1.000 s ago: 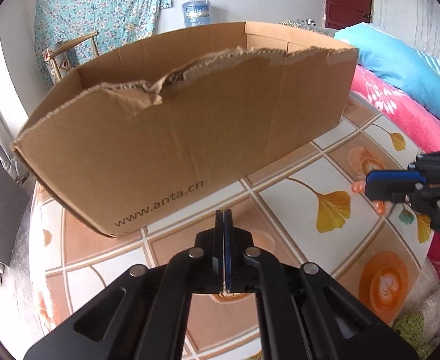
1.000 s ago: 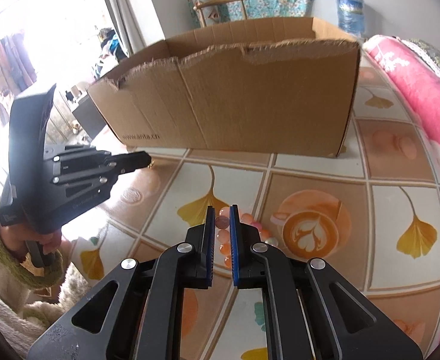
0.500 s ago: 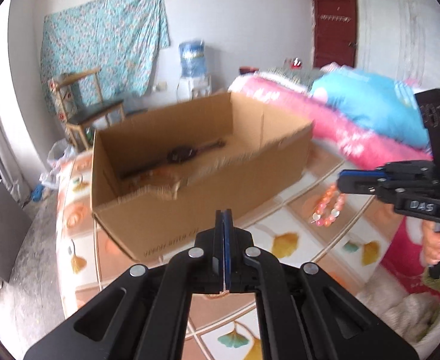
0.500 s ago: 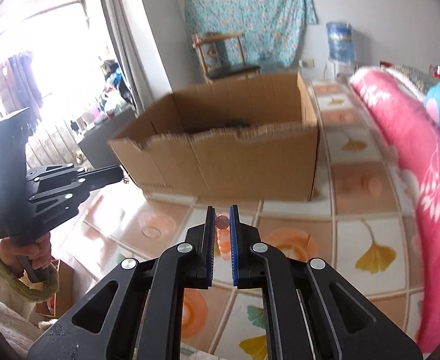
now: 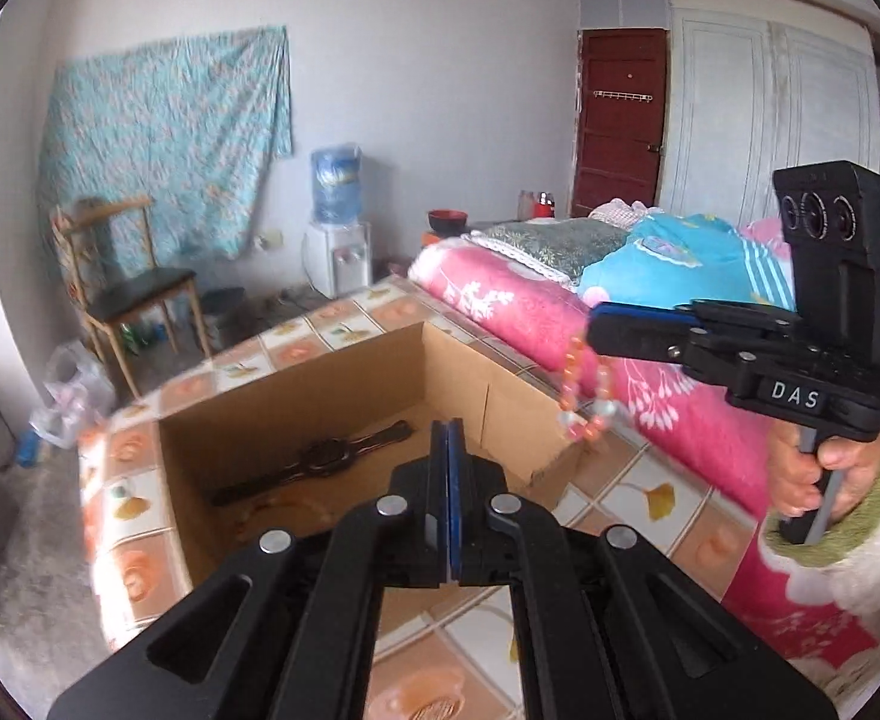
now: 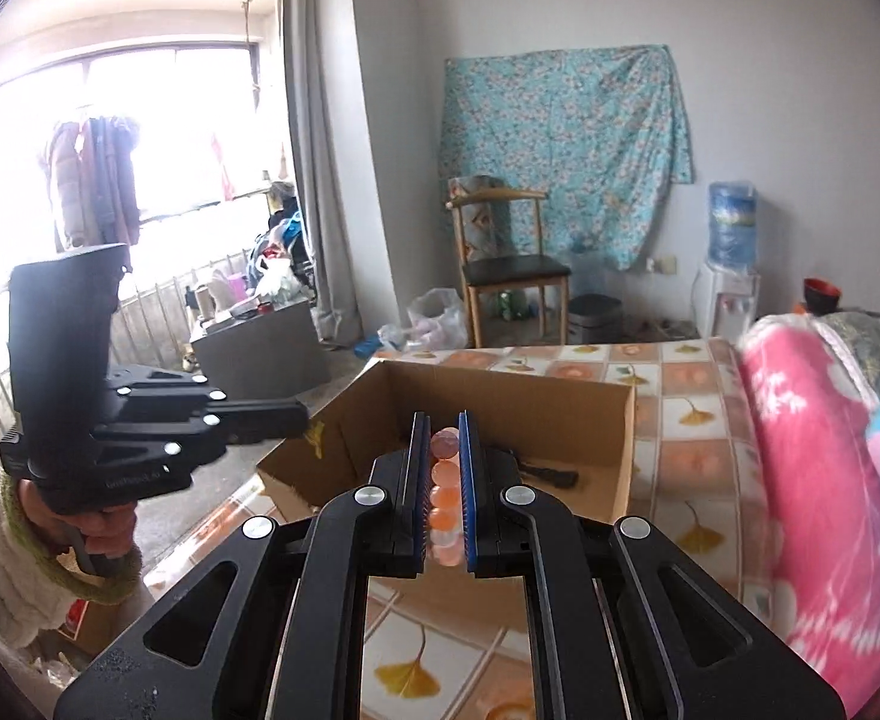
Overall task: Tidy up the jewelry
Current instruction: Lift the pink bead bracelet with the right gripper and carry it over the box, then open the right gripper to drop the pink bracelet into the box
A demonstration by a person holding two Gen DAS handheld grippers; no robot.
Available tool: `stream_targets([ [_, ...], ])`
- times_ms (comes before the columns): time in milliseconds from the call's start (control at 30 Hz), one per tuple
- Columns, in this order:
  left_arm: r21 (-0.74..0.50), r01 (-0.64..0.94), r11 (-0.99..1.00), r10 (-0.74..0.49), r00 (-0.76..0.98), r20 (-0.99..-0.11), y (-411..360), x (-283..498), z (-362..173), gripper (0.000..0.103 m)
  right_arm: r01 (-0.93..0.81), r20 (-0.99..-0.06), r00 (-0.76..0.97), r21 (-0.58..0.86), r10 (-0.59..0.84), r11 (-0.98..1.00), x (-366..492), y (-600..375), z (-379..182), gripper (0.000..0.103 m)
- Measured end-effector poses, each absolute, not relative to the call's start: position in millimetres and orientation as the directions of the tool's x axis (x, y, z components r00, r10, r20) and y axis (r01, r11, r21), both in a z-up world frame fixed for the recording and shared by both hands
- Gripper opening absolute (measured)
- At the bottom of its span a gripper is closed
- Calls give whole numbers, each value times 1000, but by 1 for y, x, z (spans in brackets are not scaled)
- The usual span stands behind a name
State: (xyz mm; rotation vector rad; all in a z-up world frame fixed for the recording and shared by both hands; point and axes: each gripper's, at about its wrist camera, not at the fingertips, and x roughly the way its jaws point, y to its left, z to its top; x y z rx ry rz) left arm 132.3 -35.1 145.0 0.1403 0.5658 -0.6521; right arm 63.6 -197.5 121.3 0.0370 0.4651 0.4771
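Note:
An orange and pink bead bracelet [image 6: 444,489] is pinched between the pads of my right gripper [image 6: 443,450]. In the left wrist view the bracelet [image 5: 583,399] dangles from the right gripper [image 5: 595,324], just right of the cardboard box's [image 5: 499,420] near right corner and above it. The open box [image 6: 616,420] sits on a tiled surface [image 6: 685,414]. A dark wristwatch [image 5: 320,459] lies flat on the box floor. My left gripper [image 5: 447,438] is shut with nothing in it, raised over the box's near side.
A pink floral blanket [image 5: 667,414] and blue pillow [image 5: 685,267] lie along the right of the tiled surface. Behind the box stand a wooden chair [image 5: 122,282] and a water dispenser [image 5: 338,228]. A person's hand [image 5: 811,474] holds the right gripper's handle.
Both grippers have risen well above the tiled surface, so the views now look down into the box. The bracelet has been lifted off the tiles and hangs from the right gripper.

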Motion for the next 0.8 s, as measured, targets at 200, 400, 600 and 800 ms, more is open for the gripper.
stream_targets([
  [200,-213,615,759,-578,486,-656,-57,201,110,0,-443,-544,672,248,502,862,144,-213,91,7],
  [400,-316,575,755,-568,332,-753,-73,245,71,0,-415,-652,589,262,477,871,196,-218,57,7],
  [600,-336,554,761,-539,253,-803,-86,267,55,1,-412,-698,574,207,429,887,210,-217,47,7],
  [800,-335,522,784,-511,237,-827,-86,278,49,28,-400,-687,604,177,404,899,222,-223,50,9],
])
